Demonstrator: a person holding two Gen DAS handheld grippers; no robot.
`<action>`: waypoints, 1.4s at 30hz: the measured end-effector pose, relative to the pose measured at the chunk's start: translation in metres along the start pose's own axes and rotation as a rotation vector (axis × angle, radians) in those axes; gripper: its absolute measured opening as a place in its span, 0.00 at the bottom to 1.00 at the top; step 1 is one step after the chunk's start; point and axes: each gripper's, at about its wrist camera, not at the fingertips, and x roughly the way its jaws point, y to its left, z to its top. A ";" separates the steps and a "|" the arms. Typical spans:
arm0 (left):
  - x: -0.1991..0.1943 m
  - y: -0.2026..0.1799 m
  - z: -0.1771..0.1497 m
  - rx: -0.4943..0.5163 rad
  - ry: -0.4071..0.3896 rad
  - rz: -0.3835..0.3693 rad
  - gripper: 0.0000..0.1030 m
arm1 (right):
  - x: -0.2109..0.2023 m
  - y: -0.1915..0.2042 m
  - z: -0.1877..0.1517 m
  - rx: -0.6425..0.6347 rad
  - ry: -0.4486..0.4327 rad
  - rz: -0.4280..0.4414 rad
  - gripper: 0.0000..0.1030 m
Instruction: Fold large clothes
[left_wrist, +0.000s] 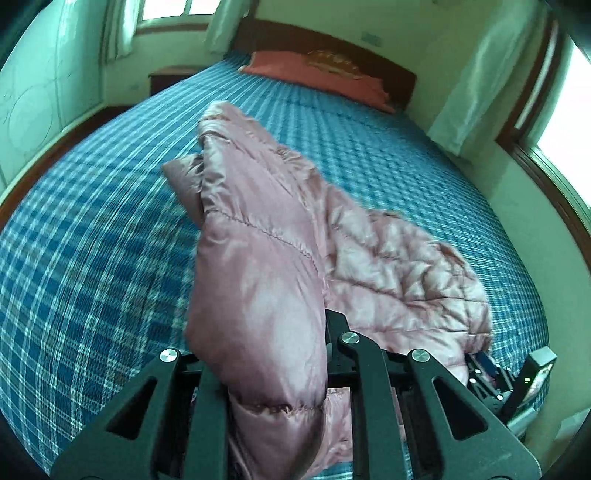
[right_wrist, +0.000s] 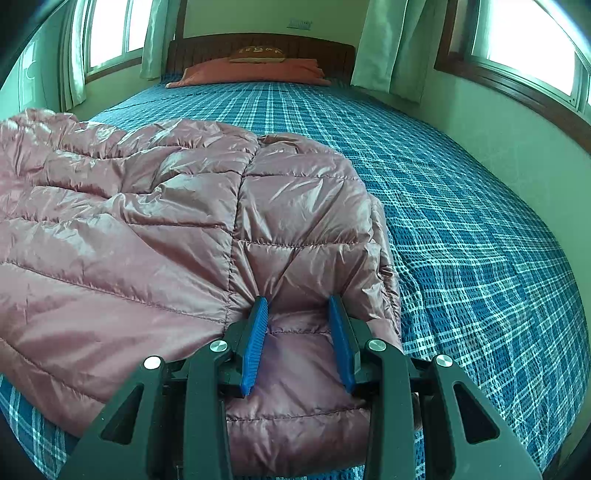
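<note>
A pink quilted puffer jacket (right_wrist: 177, 221) lies on the blue plaid bed (right_wrist: 461, 240). In the left wrist view a fold of the jacket (left_wrist: 266, 280) is lifted and drapes over my left gripper (left_wrist: 280, 369), which is shut on it; its fingertips are hidden by the cloth. My right gripper (right_wrist: 299, 310) grips the jacket's near edge between its blue pads (right_wrist: 256, 332), with a wad of fabric bunched between the fingers. The right gripper also shows in the left wrist view (left_wrist: 509, 384) at the jacket's far right corner.
A red pillow (right_wrist: 255, 72) lies against the wooden headboard (right_wrist: 258, 46). Curtained windows (right_wrist: 528, 40) are on the right and far left walls. A wall (right_wrist: 498, 147) runs close along the bed's right side. A nightstand (left_wrist: 170, 75) stands at the far left.
</note>
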 end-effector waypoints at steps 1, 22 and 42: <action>-0.002 -0.008 0.001 0.017 -0.006 -0.002 0.15 | 0.000 -0.001 0.000 0.005 0.000 0.006 0.34; 0.065 -0.169 -0.039 0.362 0.068 0.018 0.15 | 0.004 -0.013 -0.002 0.068 -0.003 0.080 0.34; 0.123 -0.189 -0.081 0.460 0.122 0.003 0.15 | 0.002 -0.015 -0.003 0.092 -0.002 0.104 0.34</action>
